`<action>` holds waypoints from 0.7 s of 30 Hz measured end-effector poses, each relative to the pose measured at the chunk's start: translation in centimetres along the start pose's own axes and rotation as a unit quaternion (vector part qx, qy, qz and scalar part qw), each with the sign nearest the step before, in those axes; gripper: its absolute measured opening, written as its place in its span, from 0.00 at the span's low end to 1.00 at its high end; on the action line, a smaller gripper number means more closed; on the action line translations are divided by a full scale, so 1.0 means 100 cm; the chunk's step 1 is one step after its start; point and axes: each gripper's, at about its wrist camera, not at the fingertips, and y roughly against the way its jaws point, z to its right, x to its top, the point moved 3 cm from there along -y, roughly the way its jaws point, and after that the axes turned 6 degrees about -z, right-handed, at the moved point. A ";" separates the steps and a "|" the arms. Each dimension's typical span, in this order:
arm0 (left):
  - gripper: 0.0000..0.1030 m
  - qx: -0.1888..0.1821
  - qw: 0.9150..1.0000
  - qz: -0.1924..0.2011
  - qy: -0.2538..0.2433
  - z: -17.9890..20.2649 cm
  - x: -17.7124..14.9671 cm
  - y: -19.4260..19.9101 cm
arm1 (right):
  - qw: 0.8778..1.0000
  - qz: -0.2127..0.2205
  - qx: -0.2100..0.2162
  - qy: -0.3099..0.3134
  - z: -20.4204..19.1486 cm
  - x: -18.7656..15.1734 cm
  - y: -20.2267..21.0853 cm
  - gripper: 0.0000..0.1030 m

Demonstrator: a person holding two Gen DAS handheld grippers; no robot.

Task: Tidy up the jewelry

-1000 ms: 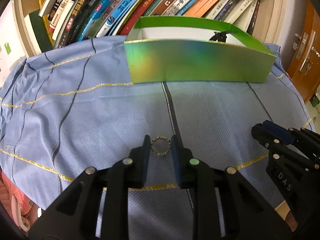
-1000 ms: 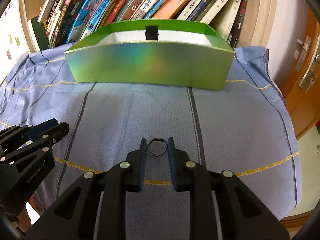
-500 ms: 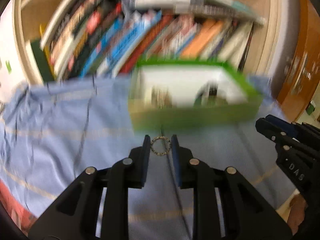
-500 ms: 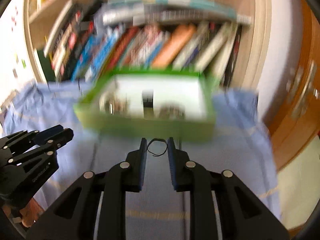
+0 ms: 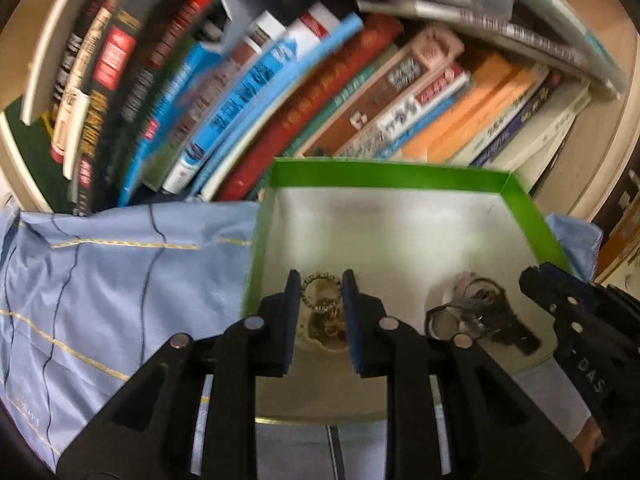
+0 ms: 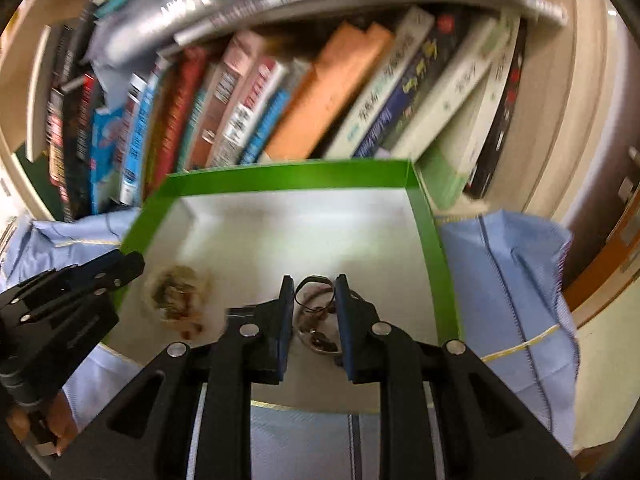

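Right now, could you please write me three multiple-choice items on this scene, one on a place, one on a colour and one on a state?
1. Where is the left gripper holding its gold beaded ring?
A. Over the inside of the green box
B. Over the bare blue cloth
C. Among the books

2. What colour are the walls of the box?
A. Red
B. Green
C. Black

3. What is between the fingers of the right gripper?
A. Nothing
B. A book
C. A dark thin ring

Answers:
1 A: the left wrist view shows the box's pale floor behind the ring.
2 B: the rim shows bright green in both views.
3 C: the dark thin ring spans the gap between the pads, above a dish of similar pieces.
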 end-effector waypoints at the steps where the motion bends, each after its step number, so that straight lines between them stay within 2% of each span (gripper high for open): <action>1: 0.38 0.000 1.000 -0.001 -0.004 0.001 -0.002 -0.003 | 1.000 -0.004 0.003 -0.004 0.002 -0.001 -0.001 0.29; 3: 0.60 0.005 1.000 0.007 -0.002 0.000 -0.003 0.000 | 1.000 0.004 0.013 -0.013 0.006 -0.002 0.006 0.49; 6: 0.65 0.013 0.999 0.030 0.006 -0.006 -0.007 0.020 | 0.998 0.053 0.005 -0.016 0.009 -0.011 0.041 0.61; 7: 0.72 0.014 0.999 0.042 0.007 -0.008 -0.009 0.031 | 0.997 0.071 0.000 -0.013 0.008 -0.017 0.054 0.66; 9: 0.82 0.025 0.996 0.080 0.009 -0.011 -0.023 0.062 | 0.993 0.114 -0.015 0.000 0.004 -0.034 0.087 0.82; 11: 0.84 0.040 0.994 0.103 0.008 -0.013 -0.043 0.089 | 0.988 0.148 -0.040 0.012 0.000 -0.055 0.114 0.89; 13: 0.87 0.043 0.993 0.111 0.012 -0.013 -0.062 0.109 | 0.983 0.174 -0.059 0.018 -0.002 -0.076 0.137 0.93; 15: 0.90 0.039 0.992 0.120 0.022 -0.014 -0.080 0.126 | 0.979 0.196 -0.055 0.013 -0.002 -0.098 0.152 0.97; 18: 0.95 0.024 0.991 0.130 0.020 -0.011 -0.108 0.147 | 0.984 0.174 -0.035 0.013 0.000 -0.122 0.156 0.97; 21: 0.95 0.029 0.991 0.127 0.003 -0.005 -0.122 0.155 | 0.986 0.156 -0.061 0.011 -0.001 -0.131 0.153 0.97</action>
